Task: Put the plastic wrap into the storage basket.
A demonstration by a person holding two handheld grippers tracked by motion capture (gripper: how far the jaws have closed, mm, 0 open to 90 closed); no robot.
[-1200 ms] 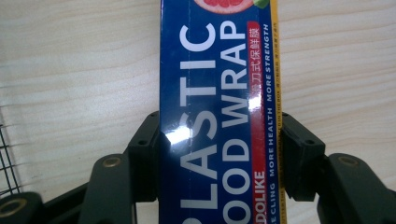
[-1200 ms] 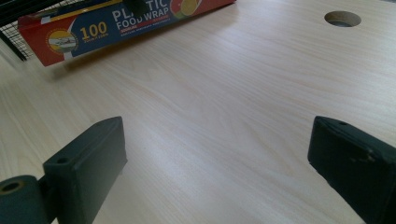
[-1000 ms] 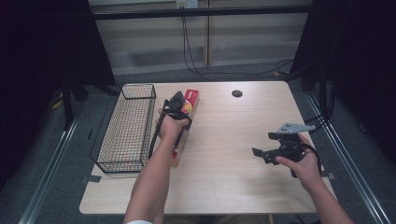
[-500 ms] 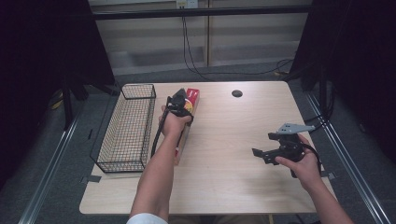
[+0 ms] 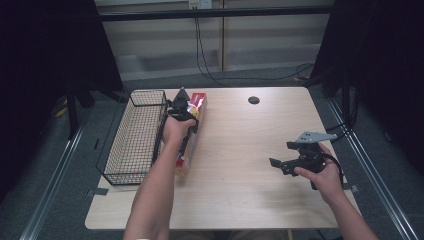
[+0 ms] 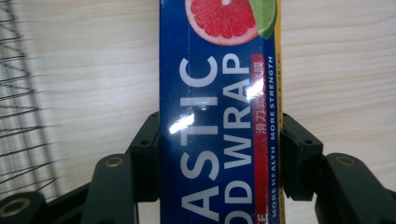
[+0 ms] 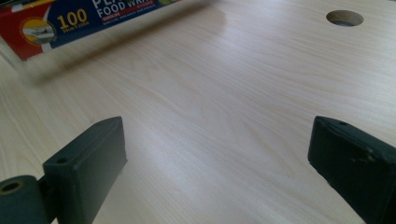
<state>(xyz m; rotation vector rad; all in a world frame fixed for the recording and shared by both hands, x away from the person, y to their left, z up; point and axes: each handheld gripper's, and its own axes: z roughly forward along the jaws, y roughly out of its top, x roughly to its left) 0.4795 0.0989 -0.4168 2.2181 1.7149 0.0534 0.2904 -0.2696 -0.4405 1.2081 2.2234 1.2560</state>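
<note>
A long blue plastic food wrap box (image 6: 219,93) with a red end (image 5: 198,101) lies lengthwise beside the wire basket (image 5: 135,135). My left gripper (image 6: 219,140) is shut on it, one jaw pressed against each long side. In the high view the left gripper (image 5: 181,107) sits over the box's far half, and the forearm hides the box's middle. My right gripper (image 5: 281,155) hovers low over the table's right side, open, with bare wood between its jaws. In the right gripper view (image 7: 219,154), the box's red end (image 7: 70,21) shows far off with a shadow under it.
The black wire basket's mesh (image 6: 18,116) stands close on the left of the box. A round cable hole (image 5: 253,100) lies at the table's back middle, also in the right gripper view as a hole (image 7: 344,17). Bare wood (image 5: 240,150) spreads between the two hands.
My left hand and the box have shifted slightly left, toward the basket. The right gripper has stayed in place, still open.
</note>
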